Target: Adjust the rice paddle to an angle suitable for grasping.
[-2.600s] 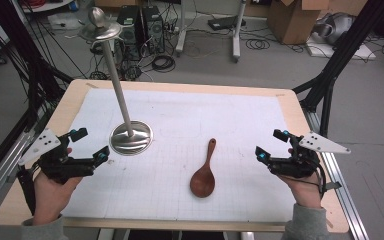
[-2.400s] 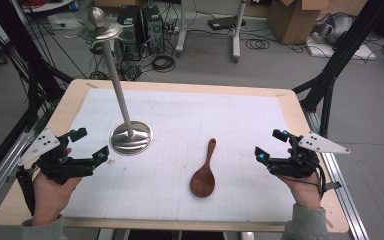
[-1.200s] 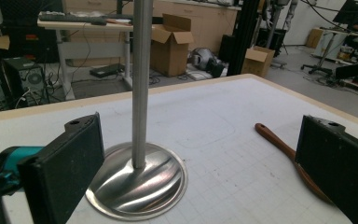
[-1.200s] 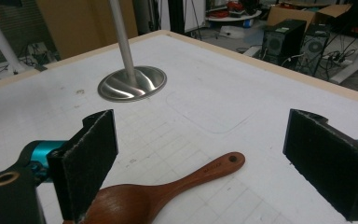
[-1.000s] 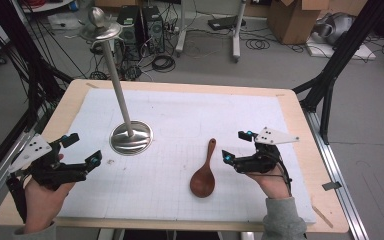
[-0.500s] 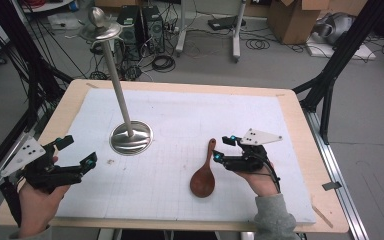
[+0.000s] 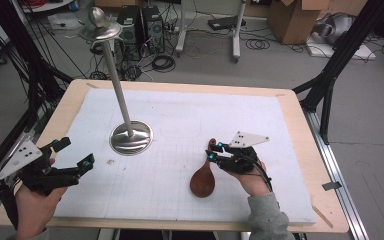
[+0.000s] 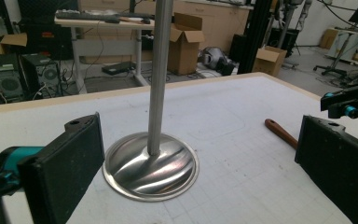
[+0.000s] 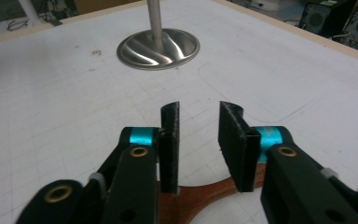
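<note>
Three views, taken in turn.

From the high view, looked down on a pale wooden tabletop (image 7: 292,125) covered almost edge to edge by a white mat (image 7: 205,120) with a faint grid. Beyond its far edge, saw a grey workshop floor with computer towers (image 7: 142,22), loose cables and cardboard boxes (image 7: 292,17). Found a metal stand (image 7: 131,137) left of the middle: a round, shiny base and a thin pole rising to a small dish. Found the wooden spoon (image 7: 202,182) right of the middle, lying flat, bowl towards the near edge. Placed the right gripper (image 7: 213,151) over its handle, and the left gripper (image 7: 75,152) near the left edge, well apart from the stand.

From the left gripper view, looked between two rough black pads set wide apart, with nothing gripped by the left gripper (image 8: 200,140). Saw the metal stand (image 8: 151,165) ahead with swirled reflections, the wooden spoon (image 8: 282,133) handle to the right, and the right gripper (image 8: 347,105) above it.

From the right gripper view, found the right gripper (image 9: 199,121) with jaws just closing, yet with a gap left between the pads. Saw the reddish, smooth wooden spoon (image 9: 200,203) crossing beneath both pads, not pinched. Made out the metal stand (image 9: 158,46) on the white mat (image 9: 56,102) farther off.
</note>
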Tool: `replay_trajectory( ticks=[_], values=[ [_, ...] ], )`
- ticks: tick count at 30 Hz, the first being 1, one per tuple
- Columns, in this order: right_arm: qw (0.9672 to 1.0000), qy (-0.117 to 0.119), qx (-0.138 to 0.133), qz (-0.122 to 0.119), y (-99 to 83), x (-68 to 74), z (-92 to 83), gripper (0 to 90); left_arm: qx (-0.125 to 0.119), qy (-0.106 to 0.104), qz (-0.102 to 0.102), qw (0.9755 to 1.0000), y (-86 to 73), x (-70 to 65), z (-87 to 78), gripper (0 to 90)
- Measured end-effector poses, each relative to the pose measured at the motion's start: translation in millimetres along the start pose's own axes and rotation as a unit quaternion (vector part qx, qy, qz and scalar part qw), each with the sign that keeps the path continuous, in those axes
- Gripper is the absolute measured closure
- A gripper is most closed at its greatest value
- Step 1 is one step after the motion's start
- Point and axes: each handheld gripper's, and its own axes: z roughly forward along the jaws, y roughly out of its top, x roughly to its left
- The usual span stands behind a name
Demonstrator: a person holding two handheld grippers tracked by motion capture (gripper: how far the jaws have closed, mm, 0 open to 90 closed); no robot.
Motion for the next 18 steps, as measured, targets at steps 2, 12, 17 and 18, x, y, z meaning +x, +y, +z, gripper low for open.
replay_trajectory(
  ticks=[2,12,17,18],
  values=[
    [1.0,0.001,0.001,-0.003,-0.1,0.5,1.3,73.0,0.0,0.0,0.0,1.0,-0.2,0.0,-0.1,1.8],
    [0.9992,0.026,0.019,-0.022,-1.3,7.9,16.6,87.3,0.004,0.003,0.0,1.0,-1.9,0.7,-1.4,1.8],
    [0.9986,0.038,0.029,-0.021,-3.3,10.7,24.8,89.2,0.003,0.006,-0.002,1.0,-2.3,1.3,-3.5,1.8],
    [0.9983,0.042,0.035,-0.023,-4.1,12.4,28.9,89.3,0.002,0.006,-0.003,1.0,-2.5,1.6,-4.2,1.8]
  ],
)
